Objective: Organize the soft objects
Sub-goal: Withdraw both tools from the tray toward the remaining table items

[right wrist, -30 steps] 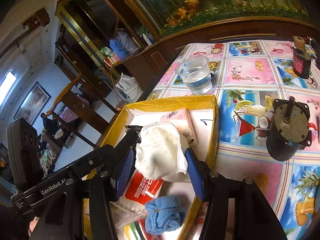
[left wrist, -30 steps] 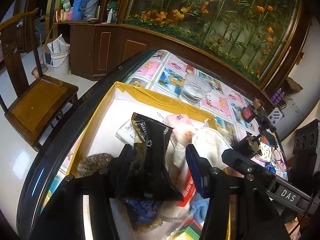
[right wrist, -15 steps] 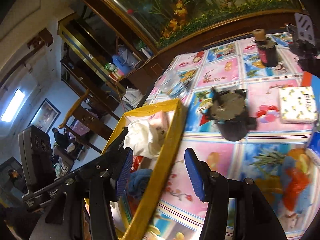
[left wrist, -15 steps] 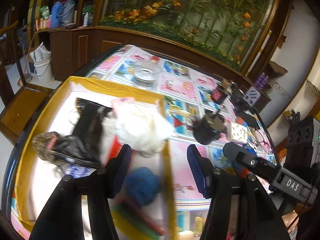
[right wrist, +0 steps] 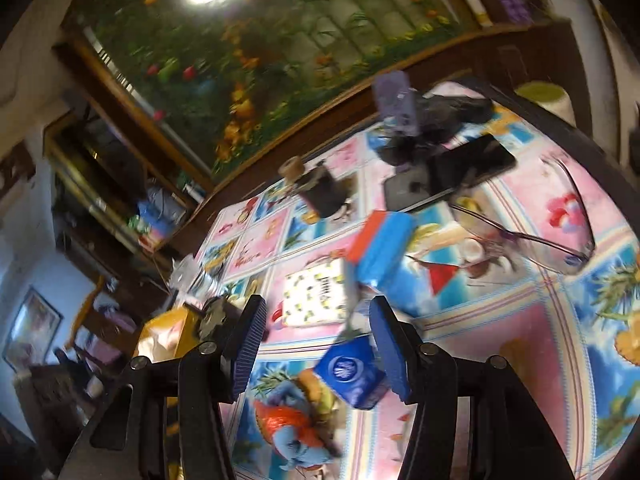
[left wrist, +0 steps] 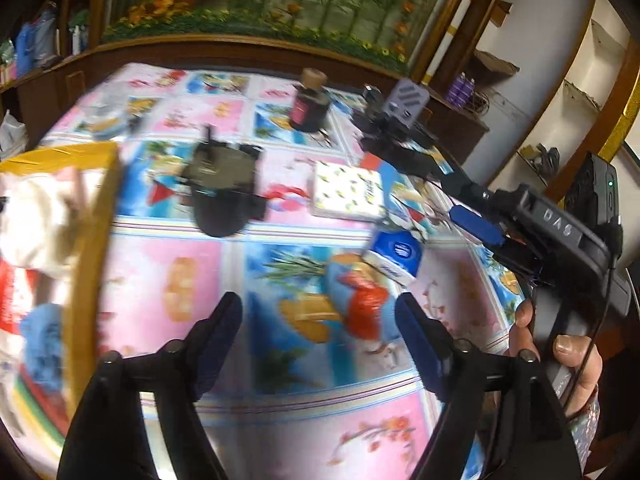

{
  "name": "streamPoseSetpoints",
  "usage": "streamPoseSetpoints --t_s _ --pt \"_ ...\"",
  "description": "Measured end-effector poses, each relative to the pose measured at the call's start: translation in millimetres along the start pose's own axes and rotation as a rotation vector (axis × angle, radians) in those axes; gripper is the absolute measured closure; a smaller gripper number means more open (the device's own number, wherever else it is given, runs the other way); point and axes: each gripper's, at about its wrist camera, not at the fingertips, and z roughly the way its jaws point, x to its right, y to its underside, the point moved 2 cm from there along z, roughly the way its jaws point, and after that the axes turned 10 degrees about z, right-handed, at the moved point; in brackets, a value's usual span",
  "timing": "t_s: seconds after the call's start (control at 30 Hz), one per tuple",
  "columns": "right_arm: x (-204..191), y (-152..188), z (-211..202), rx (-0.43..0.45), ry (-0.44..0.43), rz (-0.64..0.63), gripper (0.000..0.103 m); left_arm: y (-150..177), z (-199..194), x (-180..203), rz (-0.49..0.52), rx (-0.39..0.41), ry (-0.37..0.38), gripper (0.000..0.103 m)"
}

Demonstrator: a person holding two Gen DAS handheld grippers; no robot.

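My left gripper (left wrist: pixel 320 320) hangs over the patterned tablecloth with its jaws opening and nothing between them. Just beyond its fingertips lies a small blue and orange-red soft toy (left wrist: pixel 356 304) (right wrist: pixel 296 432). A blue and white tissue pack (left wrist: pixel 394 256) (right wrist: pixel 352 372) lies beside it. My right gripper (right wrist: pixel 318 344) is open above that pack without touching it; one of its blue pads (left wrist: pixel 476 226) shows in the left wrist view. A white tissue pack (left wrist: pixel 346 194) (right wrist: pixel 316 296) with yellow dots lies further back. The yellow box (left wrist: pixel 92 220) at the left holds a white cloth (left wrist: pixel 36 216) and a blue cloth (left wrist: pixel 40 332).
A black motor-like object (left wrist: pixel 224 192) stands by the box, with a dark bottle (left wrist: pixel 308 104) behind it. A blue and orange carton (right wrist: pixel 384 252), glasses (right wrist: pixel 560 240) and a phone (right wrist: pixel 460 172) lie to the right. A hand (left wrist: pixel 560 352) holds the right gripper's handle.
Both grippers swung right, away from the yellow box and over the tablecloth. The left let go of the black packet, the right of the white cloth; both lie in the box. Left jaws widened.
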Motion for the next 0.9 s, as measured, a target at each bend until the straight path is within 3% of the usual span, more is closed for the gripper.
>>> streamPoseSetpoints --t_s 0.1,0.27,0.33,0.37,0.4,0.53,0.63,0.7,0.83,0.9 --pt "18 -11 -4 0.000 0.005 0.069 0.045 -3 29 21 0.007 -0.040 -0.013 0.019" --pt "24 -10 6 -0.036 0.052 0.059 0.045 -2 61 38 0.068 -0.078 -0.068 0.019" --pt "22 -9 15 -0.048 0.071 0.042 0.045 2 67 37 0.084 -0.072 -0.088 0.035" --pt "21 -8 19 -0.051 0.088 0.028 0.045 3 68 33 0.082 -0.074 -0.086 0.053" --pt "21 -8 25 -0.056 0.102 0.012 0.045 4 65 30 0.091 -0.055 -0.104 0.061" --pt "22 -3 45 -0.077 0.152 -0.057 0.045 15 53 10 0.095 -0.014 -0.106 0.061" --pt "21 5 56 -0.140 0.160 -0.070 0.045 24 40 -9 0.075 0.005 -0.091 0.061" --pt "16 10 58 -0.186 0.116 -0.070 0.045 27 33 -24 0.050 0.015 -0.106 0.061" --pt "-9 32 54 -0.324 -0.096 -0.071 0.044 28 25 -48 0.000 0.028 -0.129 0.061" --pt "-16 36 54 -0.323 -0.125 -0.093 0.043 27 23 -55 -0.012 0.029 -0.138 0.061"
